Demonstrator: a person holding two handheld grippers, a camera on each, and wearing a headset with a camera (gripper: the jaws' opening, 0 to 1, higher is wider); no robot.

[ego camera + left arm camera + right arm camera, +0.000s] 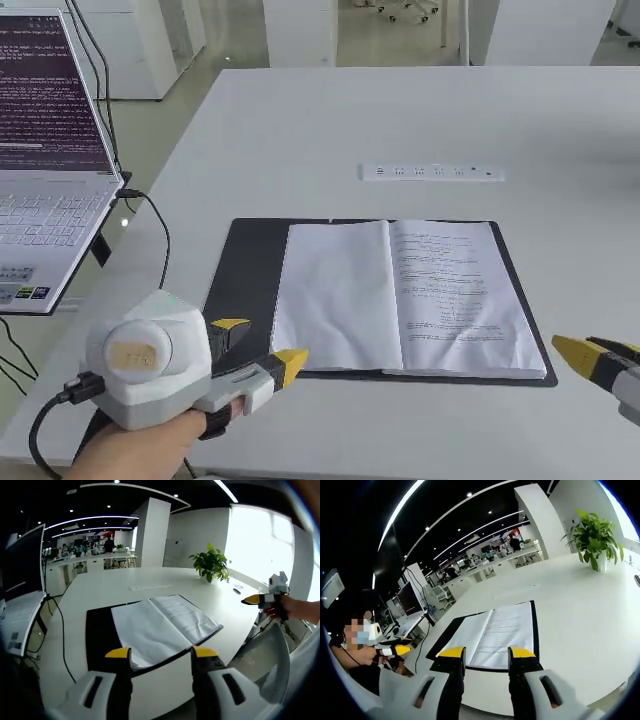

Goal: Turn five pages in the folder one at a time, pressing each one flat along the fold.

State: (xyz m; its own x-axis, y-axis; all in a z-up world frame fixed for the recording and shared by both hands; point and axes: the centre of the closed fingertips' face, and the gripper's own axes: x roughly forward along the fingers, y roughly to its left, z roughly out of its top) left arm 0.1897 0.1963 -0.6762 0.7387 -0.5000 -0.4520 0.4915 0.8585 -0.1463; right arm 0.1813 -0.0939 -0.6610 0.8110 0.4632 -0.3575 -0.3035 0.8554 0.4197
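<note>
Now the folder (248, 285) lies open on the table (300, 130), blank page (335, 295) left, printed page (450, 290) right. Near its near-left corner hovers the left gripper (262, 342), off its near-right corner the right gripper (592, 354); both have jaws apart, holding nothing.

Laptop (45, 150) left, power strip (432, 172) beyond folder (250, 290)

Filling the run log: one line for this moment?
folder open flat | left gripper open, empty | right gripper open, empty
</note>
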